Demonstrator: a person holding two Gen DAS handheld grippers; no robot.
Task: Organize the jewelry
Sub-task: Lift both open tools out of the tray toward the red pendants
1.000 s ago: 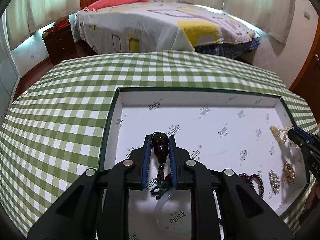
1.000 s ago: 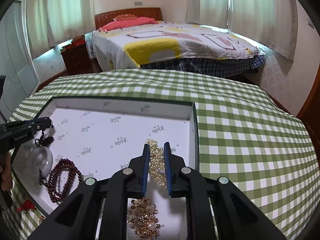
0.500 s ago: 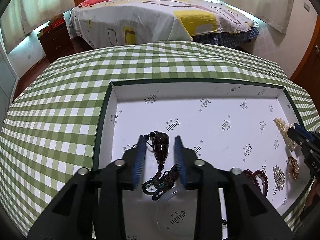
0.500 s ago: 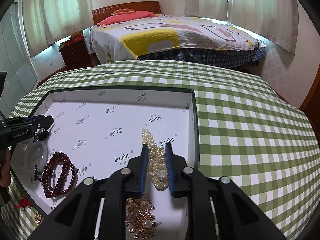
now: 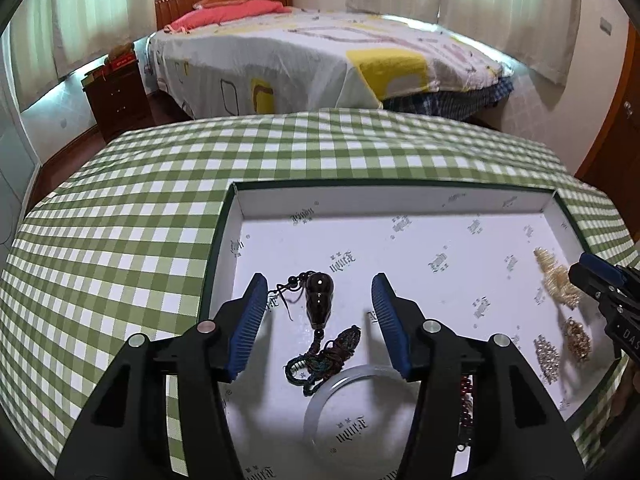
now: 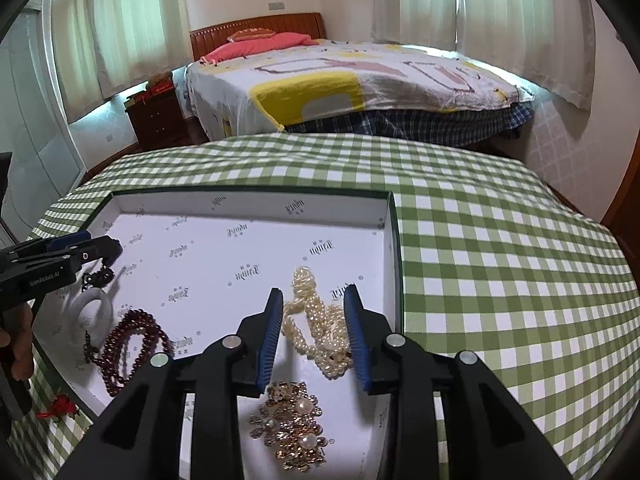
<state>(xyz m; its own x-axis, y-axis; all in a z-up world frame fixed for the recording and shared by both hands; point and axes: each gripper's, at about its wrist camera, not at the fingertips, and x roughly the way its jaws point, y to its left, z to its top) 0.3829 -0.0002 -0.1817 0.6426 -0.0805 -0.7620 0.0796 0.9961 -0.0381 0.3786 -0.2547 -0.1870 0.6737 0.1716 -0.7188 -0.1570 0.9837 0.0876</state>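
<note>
jewelry sits almost all inside the white-lined box [image 5: 400, 200] on the green checked desk [image 5: 120, 220]. gourd pendant [image 5: 318, 300] on its dark cord lies lower centre of the left wrist view, just above the pale bangle [image 5: 352, 404]. pearl strand [image 6: 316, 320] lies lower centre of the right wrist view, gold brooch [image 6: 292, 428] just below it, dark red bead strand [image 6: 128, 344] at lower left. one small red item [image 6: 60, 406] lies outside the box on the cloth, lower left corner; what it is, too small to tell. judgement: placing largely done, that red item possibly left. left gripper [image 5: 318, 316] pitched down toward the box floor, fingers [image 5: 250, 320] opening, pendant between them but clear of both pads, so released. right gripper [image 6: 312, 332] pitched down likewise, fingers [image 6: 270, 332] opening; pearls lie between them, the right-hand pad near or brushing the strand, no squeeze visible, read as let go. a hand shows at the left edge of the right wrist view.
</note>
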